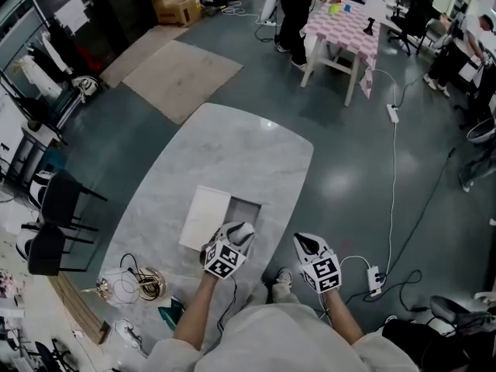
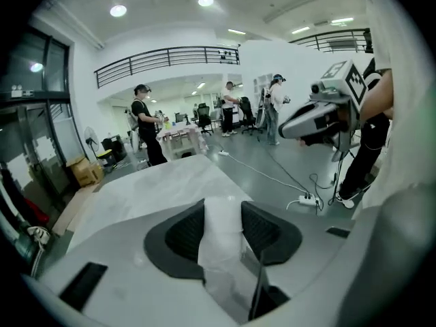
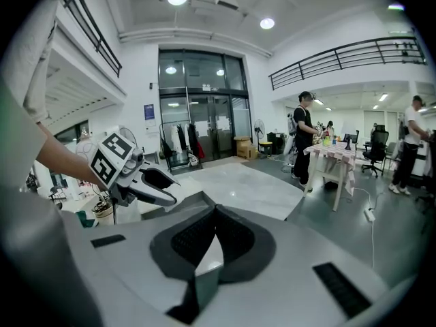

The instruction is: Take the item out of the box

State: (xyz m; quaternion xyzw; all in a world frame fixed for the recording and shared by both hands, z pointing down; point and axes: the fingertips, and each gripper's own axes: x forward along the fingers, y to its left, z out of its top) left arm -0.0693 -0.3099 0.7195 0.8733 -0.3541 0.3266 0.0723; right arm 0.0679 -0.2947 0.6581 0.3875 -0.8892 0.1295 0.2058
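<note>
Head view | left gripper grips white item | right gripper closed

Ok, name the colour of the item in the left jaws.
White, semi-transparent item; clearest in the left gripper view.

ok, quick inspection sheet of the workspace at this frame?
Surface: marble table, light grey.
Job's things: white box open, lid folded aside; white wrapped item between the left jaws.
Clutter: glass and brass pieces and a green object at the near-left edge.
Grippers: left gripper shut on the item, at the box; right gripper shut, empty.
Cables: white cable and power strip on the floor.
Surroundings: black chairs, checkered table, standing person.
</note>
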